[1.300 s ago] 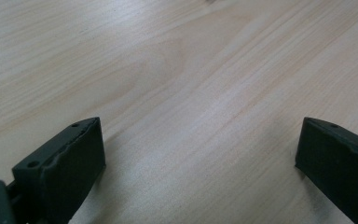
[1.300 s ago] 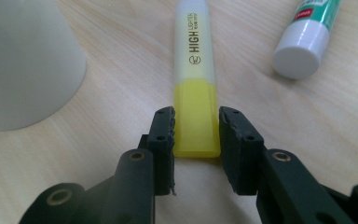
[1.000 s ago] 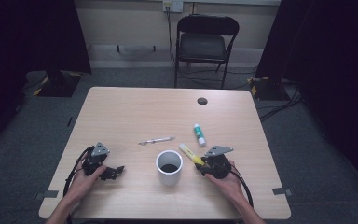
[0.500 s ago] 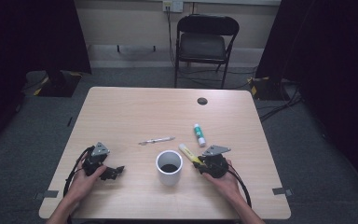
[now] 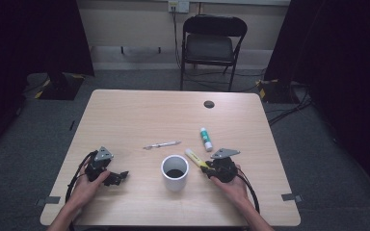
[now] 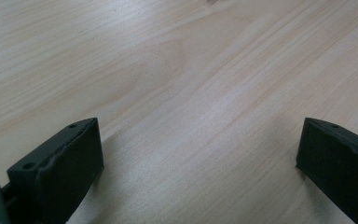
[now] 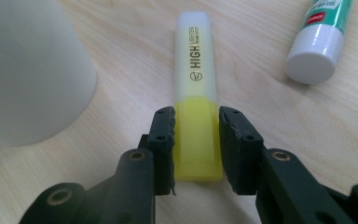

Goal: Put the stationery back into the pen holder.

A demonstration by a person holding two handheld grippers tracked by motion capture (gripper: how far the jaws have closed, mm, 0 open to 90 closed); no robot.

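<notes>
My right gripper [image 7: 196,140] is clamped on the highlighter [image 7: 194,88], which lies flat on the table [image 5: 135,120] just beside the cup [image 5: 175,172]. I judge the grasp done; lifting it into the cup remains. My left gripper [image 5: 118,177] rests spread wide, holding nothing.

White cup [image 5: 175,172]; glue stick [image 5: 205,139]; pen [image 5: 161,145], perhaps silver. All on wooden table [image 5: 139,113]. Black folding chair [image 5: 211,45] beyond.
</notes>
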